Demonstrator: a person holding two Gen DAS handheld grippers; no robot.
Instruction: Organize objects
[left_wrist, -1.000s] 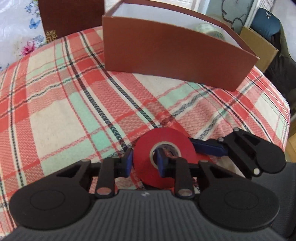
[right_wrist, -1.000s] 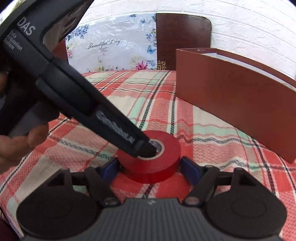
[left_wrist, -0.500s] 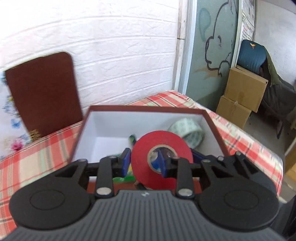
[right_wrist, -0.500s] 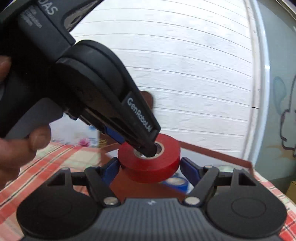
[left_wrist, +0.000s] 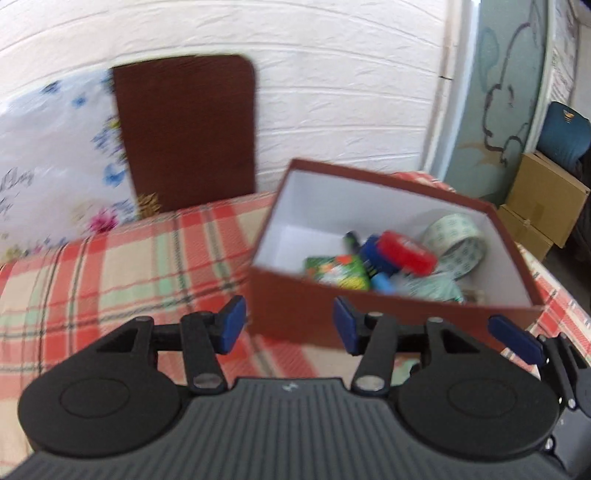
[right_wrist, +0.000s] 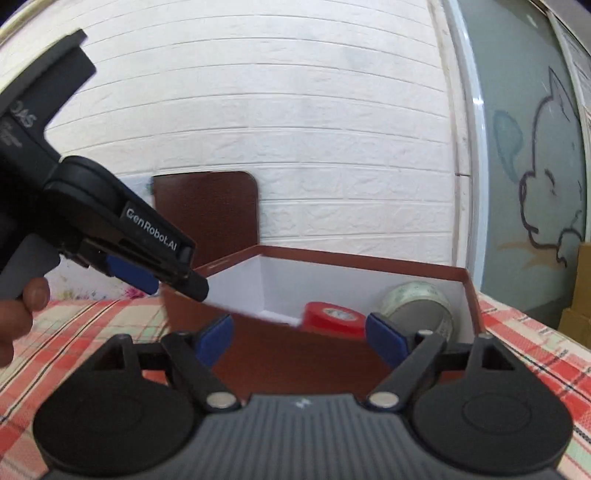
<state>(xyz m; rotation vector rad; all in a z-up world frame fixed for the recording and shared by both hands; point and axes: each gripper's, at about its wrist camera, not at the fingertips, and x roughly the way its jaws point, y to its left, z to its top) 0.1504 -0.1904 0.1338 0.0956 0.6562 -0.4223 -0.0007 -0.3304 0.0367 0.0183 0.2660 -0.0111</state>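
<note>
Left gripper (left_wrist: 286, 325) angled down toward the brown cardboard box (left_wrist: 391, 314), jaws opening, nothing between them. Right gripper (right_wrist: 299, 341) nearly level just before the box, jaws opening, empty. One red tape roll (left_wrist: 408, 253) lies inside the box atop clutter, beside one patterned clear tape roll (left_wrist: 458, 243). Box sits on one plaid tablecloth (left_wrist: 129, 273).

Glossy red tape roll (left_wrist: 406, 253), woven tablecloth (left_wrist: 122, 266)

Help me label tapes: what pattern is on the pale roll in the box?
Small green dots on white tape roll; left wrist view.
</note>
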